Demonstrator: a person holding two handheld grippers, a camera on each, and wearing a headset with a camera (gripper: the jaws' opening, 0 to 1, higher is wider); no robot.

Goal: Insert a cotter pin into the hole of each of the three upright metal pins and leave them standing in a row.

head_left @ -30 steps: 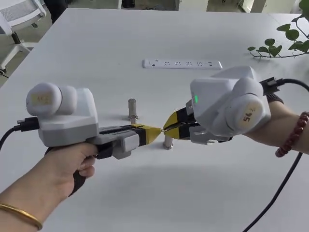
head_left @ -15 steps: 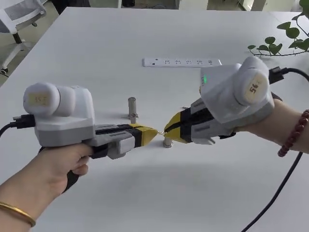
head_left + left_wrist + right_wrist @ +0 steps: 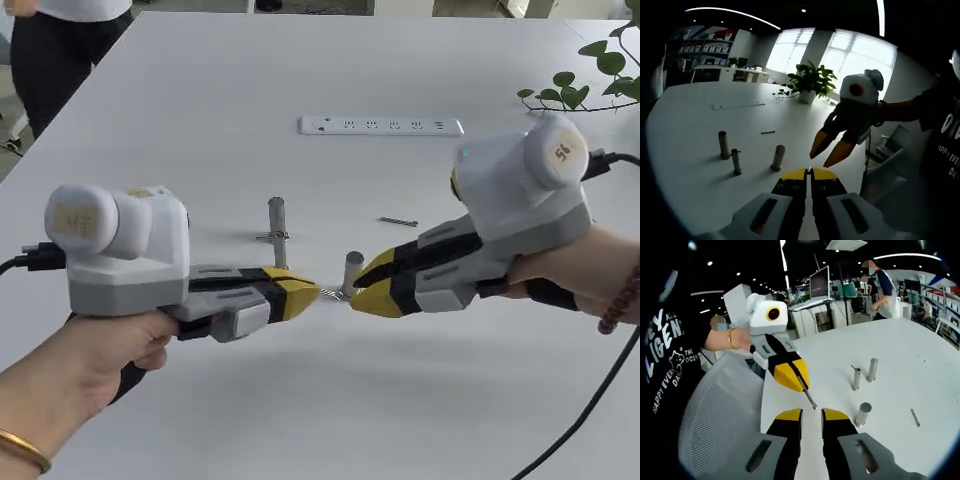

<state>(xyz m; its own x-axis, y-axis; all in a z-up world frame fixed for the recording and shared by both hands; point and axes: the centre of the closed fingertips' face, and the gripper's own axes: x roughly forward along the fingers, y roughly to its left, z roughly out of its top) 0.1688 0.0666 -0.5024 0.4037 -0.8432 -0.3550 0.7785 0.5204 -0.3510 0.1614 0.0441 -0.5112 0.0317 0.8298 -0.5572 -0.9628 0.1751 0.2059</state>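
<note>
Tips have split apart since 1 s ago. Left gripper (image 3: 308,291) clamped on cotter pin (image 3: 333,294), held off the table. Right gripper (image 3: 358,288) just beside its free end, jaws apart, empty. Three pins (image 3: 735,161) upright; spare cotter (image 3: 398,221) lies flat, right of them.

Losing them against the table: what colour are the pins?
The pins are silver-grey, clearest in right gripper view.
</note>
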